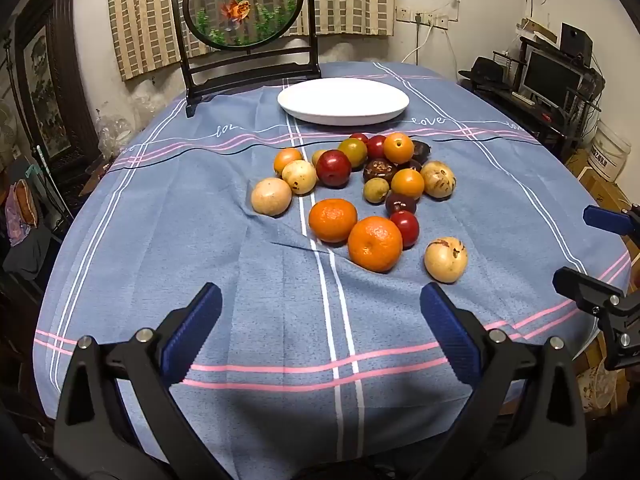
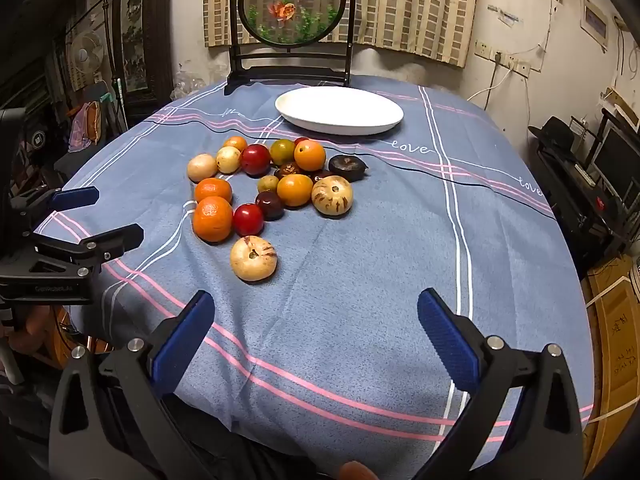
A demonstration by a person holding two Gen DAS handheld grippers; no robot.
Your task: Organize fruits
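Observation:
Several fruits lie in a loose heap (image 1: 360, 184) (image 2: 272, 184) on the blue striped tablecloth: oranges, red and dark plums, pale speckled fruits. Nearest me are a big orange (image 1: 375, 244) (image 2: 212, 219) and a pale fruit (image 1: 445, 259) (image 2: 253, 258). Behind the heap stands an empty white plate (image 1: 343, 101) (image 2: 339, 110). My left gripper (image 1: 320, 300) (image 2: 98, 216) hovers open over bare cloth in front of the heap. My right gripper (image 2: 316, 308) (image 1: 576, 246) is open too, to the right of the left one, with nothing between its fingers.
A dark wooden stand with a round goldfish panel (image 1: 244, 4) (image 2: 294, 2) stands at the table's far edge behind the plate. The tablecloth (image 1: 200, 240) hangs over the near edge. Shelves with a monitor (image 1: 552, 76) line the right wall.

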